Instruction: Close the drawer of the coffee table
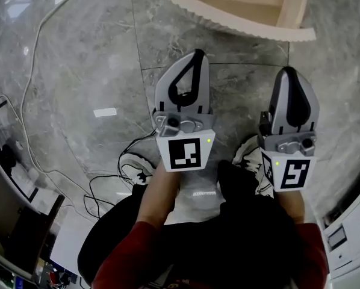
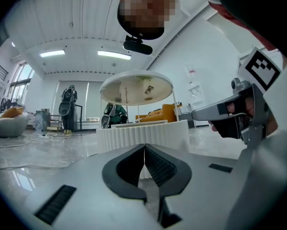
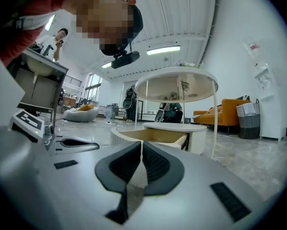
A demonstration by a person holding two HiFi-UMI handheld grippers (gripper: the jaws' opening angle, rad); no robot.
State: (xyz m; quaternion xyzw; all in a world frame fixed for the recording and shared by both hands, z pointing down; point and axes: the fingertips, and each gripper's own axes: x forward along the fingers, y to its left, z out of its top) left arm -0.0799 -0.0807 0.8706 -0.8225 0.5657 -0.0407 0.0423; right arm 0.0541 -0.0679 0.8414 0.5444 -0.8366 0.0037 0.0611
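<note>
The approach step is under way, w/ no contact yet: the person is holding the left tool (image 1: 196, 58) and the right tool (image 1: 287, 72) side by side, low over the grey floor (image 1: 77, 71), both aiming at the drawer (image 1: 228, 18) of the coffee table (image 3: 176, 76). Each tool is showing its jaws pressed together w/ nothing btw them, as the left gripper view and right gripper view make plain. The drawer is standing pulled out from the table's round lower body, just ahead of the tips in the head view. Its curved, ribbed white front is facing the person and its pale wood inside is lying open to view. In the right gripper view it is sitting under the round white top on thin legs, sticking out toward the camera. How far out it is standing is hard to judge, since the wide-angle lens is bending things. The next move is prob. calling for setting the shut tips against the ribbed front, near its middle. From there they would be pushing level & straight toward the table body until the front is sitting flush, w/ both tools kept even so the drawer isn't skewing.
</note>
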